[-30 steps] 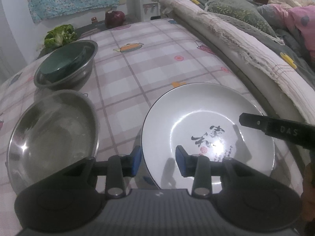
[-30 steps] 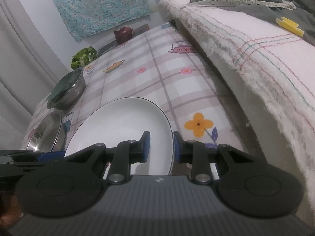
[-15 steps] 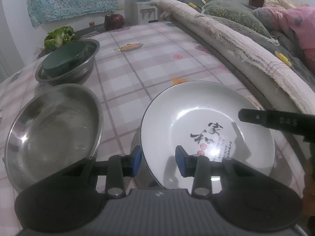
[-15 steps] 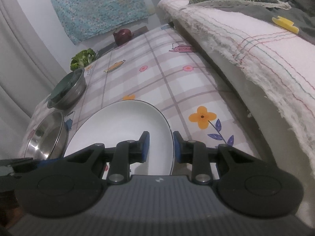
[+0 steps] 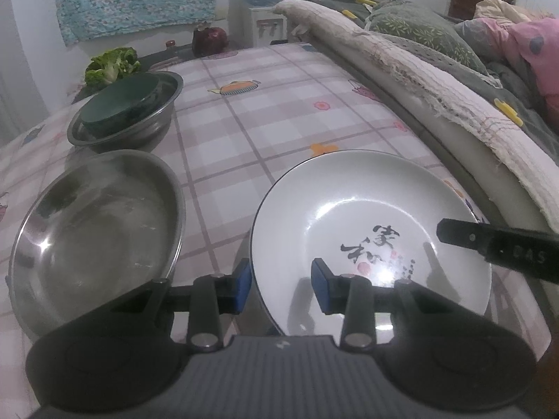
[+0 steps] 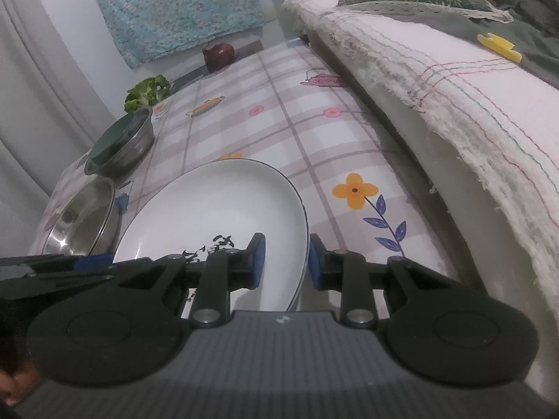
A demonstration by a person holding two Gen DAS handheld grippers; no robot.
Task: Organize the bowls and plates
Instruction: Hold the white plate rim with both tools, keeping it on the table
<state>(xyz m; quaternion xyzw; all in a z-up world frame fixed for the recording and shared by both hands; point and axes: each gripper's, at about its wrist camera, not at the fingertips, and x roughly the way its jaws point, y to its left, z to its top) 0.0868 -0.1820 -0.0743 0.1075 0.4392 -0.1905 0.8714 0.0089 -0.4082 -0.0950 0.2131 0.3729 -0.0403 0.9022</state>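
A white plate [image 5: 367, 223] with black calligraphy is held above the checked tablecloth. My left gripper [image 5: 281, 288] straddles its near left rim, and its jaws stand a little apart on either side of the rim. My right gripper [image 6: 287, 262] straddles the plate's [image 6: 216, 209] right rim the same way. An empty steel bowl [image 5: 94, 234] sits left of the plate. A second steel bowl [image 5: 129, 115] farther back holds a dark green bowl [image 5: 120, 103].
Broccoli [image 5: 111, 64] and a dark red teapot [image 5: 211, 40] sit at the table's far end. A bed edge with a frayed blanket [image 5: 436, 80] runs along the right side. A water dispenser [image 5: 267, 10] stands behind.
The plate has risen off the table with both grippers on its rim, and both views have moved up and back slightly.
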